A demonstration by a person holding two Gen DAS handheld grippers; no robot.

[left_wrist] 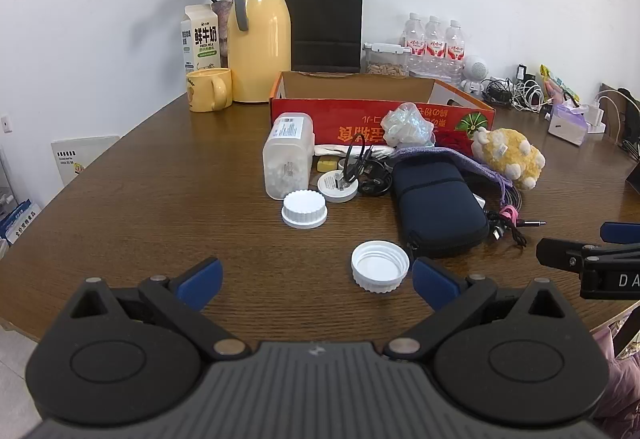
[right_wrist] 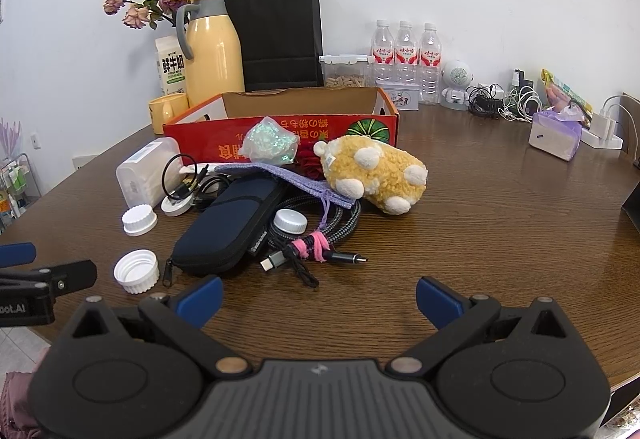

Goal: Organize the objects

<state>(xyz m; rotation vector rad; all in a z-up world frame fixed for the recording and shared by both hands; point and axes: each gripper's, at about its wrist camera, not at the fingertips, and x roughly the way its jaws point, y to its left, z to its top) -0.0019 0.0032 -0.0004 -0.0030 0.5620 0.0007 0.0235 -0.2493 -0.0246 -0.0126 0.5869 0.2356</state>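
On the wood table (left_wrist: 140, 199), all placed vs the red box (left_wrist: 380, 119):
L gripper (left_wrist: 316, 279): fingers spread wide, holding nothing, nearest the edge.
R gripper (right_wrist: 318, 297): spread too, nothing held.
Open cap (left_wrist: 380, 266): well in front of box, beside navy case (left_wrist: 434, 207).
Plush (right_wrist: 376, 177), clear jar (left_wrist: 288, 159): right at box front.

Plush toy (right_wrist: 376, 175) before box (right_wrist: 280, 143)
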